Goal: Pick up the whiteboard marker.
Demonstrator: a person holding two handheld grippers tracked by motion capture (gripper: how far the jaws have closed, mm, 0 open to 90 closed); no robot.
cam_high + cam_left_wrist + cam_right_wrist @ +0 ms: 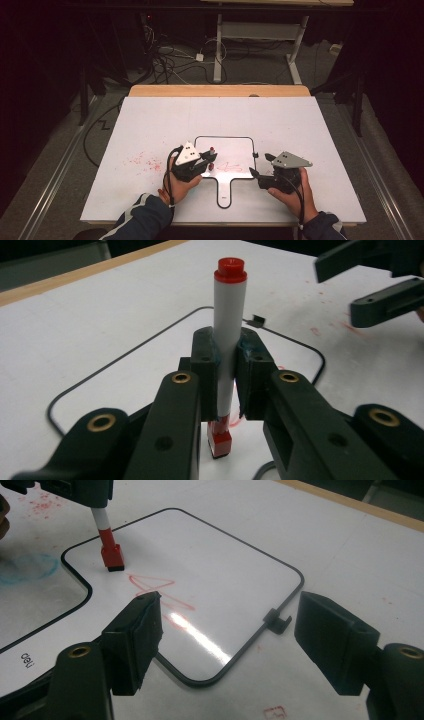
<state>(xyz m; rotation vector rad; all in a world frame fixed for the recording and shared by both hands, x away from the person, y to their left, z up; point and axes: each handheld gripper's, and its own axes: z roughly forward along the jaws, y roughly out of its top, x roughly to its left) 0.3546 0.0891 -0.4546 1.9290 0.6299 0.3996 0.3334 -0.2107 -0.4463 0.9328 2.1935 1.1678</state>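
A white-barrelled marker with a red end cap and a red block-shaped eraser end (pixel 229 340) stands close to upright, its barrel clamped between the pads of the left claw (pixel 227 375). Its red block end (pixel 112 556) points down and meets, or nearly meets, the surface of a small white handheld whiteboard with a thin black rim and a short handle (pixel 225 575); actual contact is hard to judge. The whiteboard lies flat on the table (pixel 150 120), handle toward the person. Red scribbled lines (pixel 155 592), roughly triangular, cross its face just beside the marker's lower end. A small black clip (pixel 276 620) sits on its rim.
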